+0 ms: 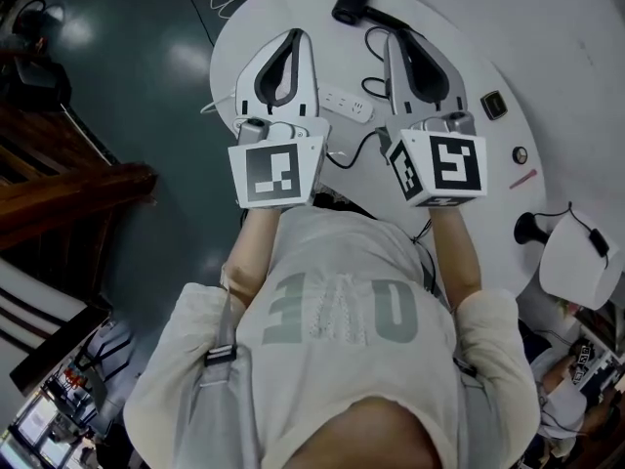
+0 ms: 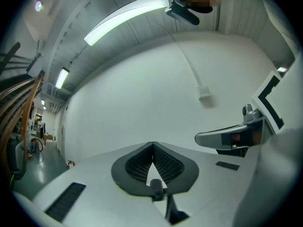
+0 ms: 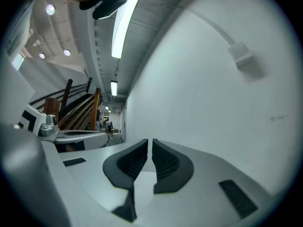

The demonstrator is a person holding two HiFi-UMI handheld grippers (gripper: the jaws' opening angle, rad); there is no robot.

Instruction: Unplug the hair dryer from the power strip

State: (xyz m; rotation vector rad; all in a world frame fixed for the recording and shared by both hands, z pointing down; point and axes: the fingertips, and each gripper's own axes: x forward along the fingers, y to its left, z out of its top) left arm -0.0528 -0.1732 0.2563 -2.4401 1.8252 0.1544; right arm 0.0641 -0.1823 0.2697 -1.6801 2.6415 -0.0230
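In the head view both grippers are held up close to me, level, above the round white table (image 1: 547, 115). The left gripper (image 1: 293, 35) is shut and empty; the left gripper view shows its pads (image 2: 142, 162) meeting at the tips of the gripper (image 2: 152, 144). The right gripper (image 1: 395, 37) (image 3: 150, 141) has its jaws drawn together to a thin slit with nothing between. A white power strip (image 1: 349, 104) lies on the table under them. The black hair dryer (image 1: 352, 0) lies at the far edge, its black cord (image 1: 376, 42) looping back. Both gripper views face a white wall.
A small black block (image 1: 493, 104), a round knob (image 1: 520, 154) and a pink pen (image 1: 522, 179) lie on the table's right side. A white device with a black stalk (image 1: 576, 257) stands at the right. Dark wooden stairs (image 1: 68, 179) are at the left.
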